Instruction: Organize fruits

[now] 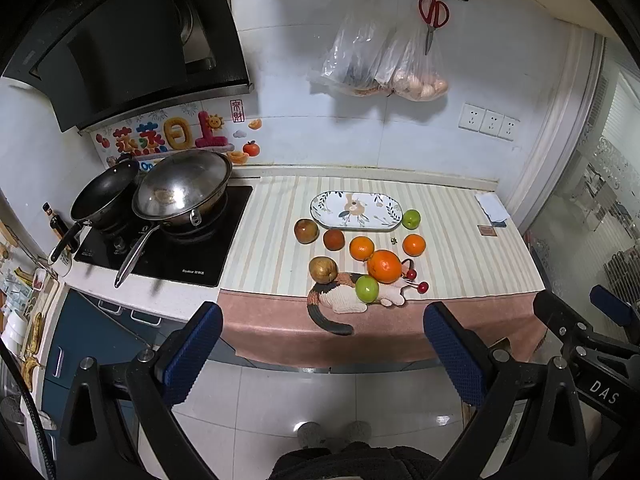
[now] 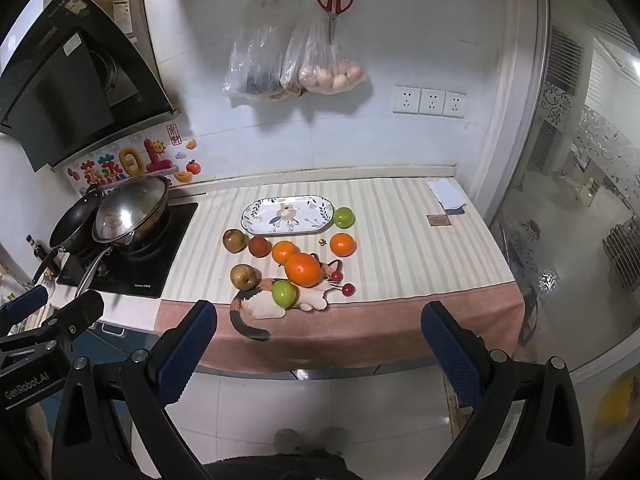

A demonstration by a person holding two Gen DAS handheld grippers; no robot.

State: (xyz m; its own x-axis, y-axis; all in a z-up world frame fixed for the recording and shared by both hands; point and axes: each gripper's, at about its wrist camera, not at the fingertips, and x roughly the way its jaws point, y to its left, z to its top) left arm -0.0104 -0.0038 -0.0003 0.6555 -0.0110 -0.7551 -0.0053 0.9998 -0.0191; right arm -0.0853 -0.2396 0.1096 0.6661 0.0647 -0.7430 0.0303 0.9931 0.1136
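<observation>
An oval patterned plate [image 1: 356, 210] [image 2: 288, 216] lies bare on the striped counter mat. In front of it sit several fruits: a large orange [image 1: 384, 266] [image 2: 303, 269], two smaller oranges [image 1: 361, 248] [image 1: 414, 245], a green apple [image 1: 411, 219] [image 2: 344, 217] beside the plate, another green apple [image 1: 367, 289] [image 2: 285, 294] on a cat-shaped knitted mat [image 1: 352, 300], two brown pears [image 1: 323, 270] [image 1: 306, 231] and a dark red fruit [image 1: 334, 239]. Two cherries [image 2: 344, 284] lie near the cat's head. My left gripper [image 1: 322, 354] and right gripper [image 2: 318, 350] hang open before the counter edge, holding nothing.
A stove [image 1: 168, 248] with a steel wok [image 1: 182, 188] and a black pan [image 1: 104, 196] stands left of the mat. Plastic bags [image 1: 380, 68] and red scissors [image 1: 433, 14] hang on the wall. A folded cloth [image 1: 493, 207] lies at the back right. Slippered feet [image 1: 334, 434] stand on the tiled floor.
</observation>
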